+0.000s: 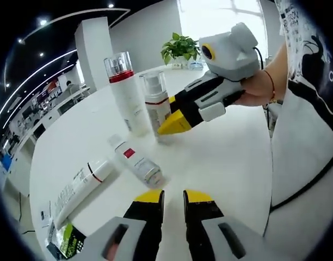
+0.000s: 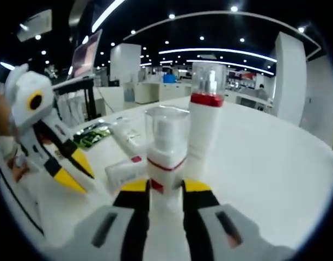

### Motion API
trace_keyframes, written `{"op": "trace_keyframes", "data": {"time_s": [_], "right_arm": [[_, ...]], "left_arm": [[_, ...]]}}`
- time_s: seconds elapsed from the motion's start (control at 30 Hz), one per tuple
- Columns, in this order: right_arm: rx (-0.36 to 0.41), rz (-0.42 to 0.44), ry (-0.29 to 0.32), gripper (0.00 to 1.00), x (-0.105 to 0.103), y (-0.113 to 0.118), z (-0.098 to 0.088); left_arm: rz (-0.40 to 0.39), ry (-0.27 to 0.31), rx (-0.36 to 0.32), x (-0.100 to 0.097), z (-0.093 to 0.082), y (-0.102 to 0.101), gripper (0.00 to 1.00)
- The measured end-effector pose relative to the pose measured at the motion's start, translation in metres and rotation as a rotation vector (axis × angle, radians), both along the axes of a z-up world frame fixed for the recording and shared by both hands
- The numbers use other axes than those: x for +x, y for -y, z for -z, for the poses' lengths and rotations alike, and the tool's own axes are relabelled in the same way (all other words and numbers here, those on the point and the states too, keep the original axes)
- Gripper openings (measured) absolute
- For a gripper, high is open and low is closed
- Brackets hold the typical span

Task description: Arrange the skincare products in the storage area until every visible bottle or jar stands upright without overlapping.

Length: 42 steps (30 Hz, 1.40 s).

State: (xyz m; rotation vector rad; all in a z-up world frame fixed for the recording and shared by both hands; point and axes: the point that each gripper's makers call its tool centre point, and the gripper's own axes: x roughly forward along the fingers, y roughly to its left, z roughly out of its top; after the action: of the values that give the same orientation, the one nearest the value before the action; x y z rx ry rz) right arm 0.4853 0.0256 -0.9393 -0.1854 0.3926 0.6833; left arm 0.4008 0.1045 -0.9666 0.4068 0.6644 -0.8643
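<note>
R gripper [image 2: 166, 187]: my jaws clamped low on short pump bottle [image 2: 166, 149], upright.
L gripper [image 1: 173, 197]: jaws apart, empty.
Handling: light, stiff plastic, slick; clear cap prob loose, grip body.
Left: small bottle [image 1: 138, 161], tube [image 1: 79, 187] lying on desk [image 1: 221, 157].

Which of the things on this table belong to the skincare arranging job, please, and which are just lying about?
Job:
tall red-banded bottle, upright
short clear-capped bottle, upright, at the right gripper
small bottle, lying flat
white tube, lying flat

Lying about:
potted plant
green-and-black packet at the table edge
</note>
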Motion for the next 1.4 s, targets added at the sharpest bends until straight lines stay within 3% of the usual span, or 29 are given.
{"op": "trace_keyframes", "data": {"time_s": [0.3,0.63,1.1,1.4], "right_arm": [[0.007,0.063,0.008,0.22,0.016,0.001,0.001],[-0.006,0.078,0.014,0.22,0.024,0.000,0.002],[-0.040,0.080,-0.041,0.23,0.020,0.005,0.015],[-0.049,0.079,-0.023,0.20,0.014,0.006,0.011]], "left_arm": [[-0.029,-0.007,-0.003,-0.002,0.003,-0.007,0.15],[-0.033,-0.001,-0.004,-0.001,0.002,-0.008,0.15],[-0.030,-0.007,0.003,0.000,0.004,-0.010,0.15],[-0.039,-0.012,0.014,0.000,0.008,-0.015,0.15]]}}
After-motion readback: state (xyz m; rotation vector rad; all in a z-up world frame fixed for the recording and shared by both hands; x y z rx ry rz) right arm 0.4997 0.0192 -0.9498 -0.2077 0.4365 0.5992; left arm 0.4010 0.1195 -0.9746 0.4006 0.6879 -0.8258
